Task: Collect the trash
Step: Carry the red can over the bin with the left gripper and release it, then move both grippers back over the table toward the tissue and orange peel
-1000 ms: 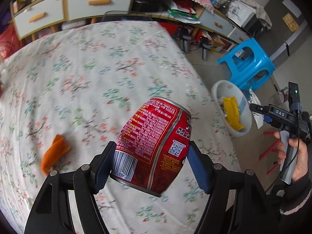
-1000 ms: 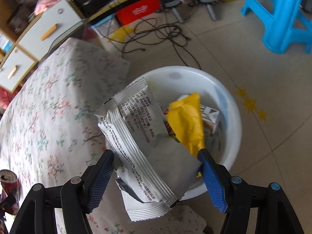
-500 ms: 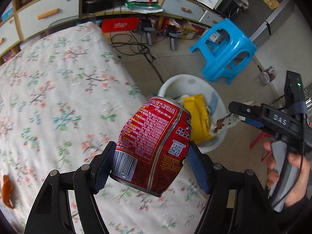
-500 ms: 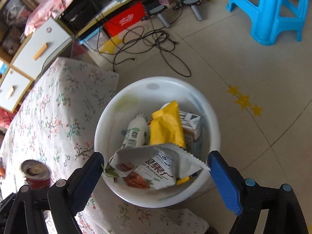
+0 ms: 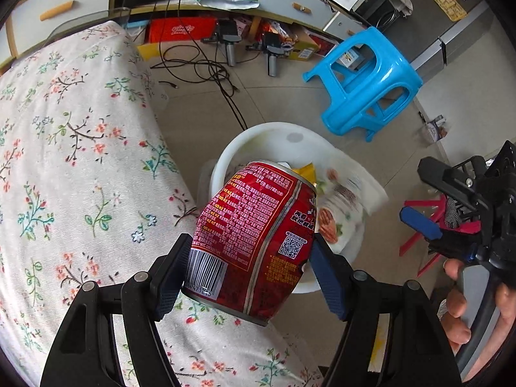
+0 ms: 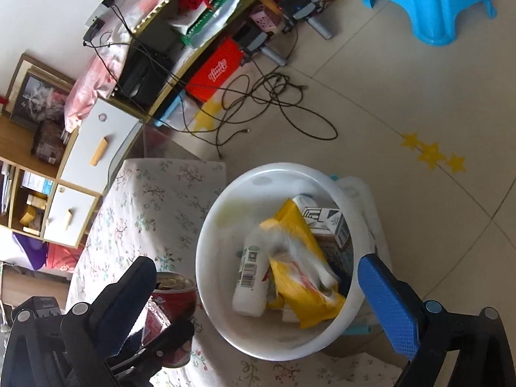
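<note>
A red drink can (image 5: 254, 245) sits tilted in my left gripper (image 5: 248, 271), whose blue pads press on both its sides, at the edge of the floral bed over the white basin (image 5: 258, 138). In the right wrist view the same can (image 6: 171, 293) shows just left of the basin (image 6: 225, 200). My right gripper (image 6: 254, 267) hangs over the basin with its jaws opening wide and nothing between them. A blurred snack wrapper (image 6: 300, 251) is dropping onto a yellow packet (image 6: 300, 293), a white bottle (image 6: 251, 277) and a carton (image 6: 332, 225) inside. From the left wrist view the right gripper (image 5: 422, 193) is at the right.
The bed with its floral cover (image 5: 80, 161) fills the left. A blue plastic stool (image 5: 371, 80) stands on the tiled floor beyond the basin. Loose cables (image 5: 200, 67) lie near cluttered low shelves (image 6: 180, 51). A person's hand (image 5: 458, 306) grips the right handle.
The right gripper's jaws spread wide and let go of the snack wrapper, which fell toward the basin. My left gripper carried the can across the bed to the basin's side.
</note>
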`<state>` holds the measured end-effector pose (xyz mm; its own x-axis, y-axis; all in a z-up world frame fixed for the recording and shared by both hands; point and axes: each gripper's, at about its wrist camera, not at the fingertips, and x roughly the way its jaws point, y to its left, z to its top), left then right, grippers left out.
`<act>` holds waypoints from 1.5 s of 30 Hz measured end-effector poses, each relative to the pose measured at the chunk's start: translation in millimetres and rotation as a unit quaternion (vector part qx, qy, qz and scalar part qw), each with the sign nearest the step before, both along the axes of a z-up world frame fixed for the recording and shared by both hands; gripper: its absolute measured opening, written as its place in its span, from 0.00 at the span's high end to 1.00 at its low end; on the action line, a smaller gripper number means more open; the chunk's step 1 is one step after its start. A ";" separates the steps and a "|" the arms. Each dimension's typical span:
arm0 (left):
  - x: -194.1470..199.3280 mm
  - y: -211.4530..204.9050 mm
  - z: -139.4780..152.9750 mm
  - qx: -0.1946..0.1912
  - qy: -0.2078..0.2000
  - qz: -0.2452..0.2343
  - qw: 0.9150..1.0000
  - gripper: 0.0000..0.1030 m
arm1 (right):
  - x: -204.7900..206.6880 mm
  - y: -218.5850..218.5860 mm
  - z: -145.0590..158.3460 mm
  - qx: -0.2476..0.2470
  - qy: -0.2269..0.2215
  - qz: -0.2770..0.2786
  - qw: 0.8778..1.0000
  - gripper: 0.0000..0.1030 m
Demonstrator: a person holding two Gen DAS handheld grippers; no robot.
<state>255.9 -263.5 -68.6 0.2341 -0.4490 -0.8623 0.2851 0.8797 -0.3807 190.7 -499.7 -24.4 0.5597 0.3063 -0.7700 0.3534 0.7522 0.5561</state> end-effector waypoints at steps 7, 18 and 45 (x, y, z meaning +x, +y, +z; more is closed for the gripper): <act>10.6 -12.3 0.5 0.000 -0.008 0.001 1.000 0.27 | -7.8 -5.4 1.2 -0.075 0.056 -0.017 0.995 0.01; 8.9 -12.8 22.1 -0.042 -0.059 -0.013 0.997 0.02 | -24.0 -16.8 9.6 -0.124 0.071 -0.030 0.989 0.01; -152.0 332.1 63.4 0.095 -0.111 0.172 0.974 0.00 | -32.5 208.0 24.1 -0.224 -0.006 0.199 0.954 0.00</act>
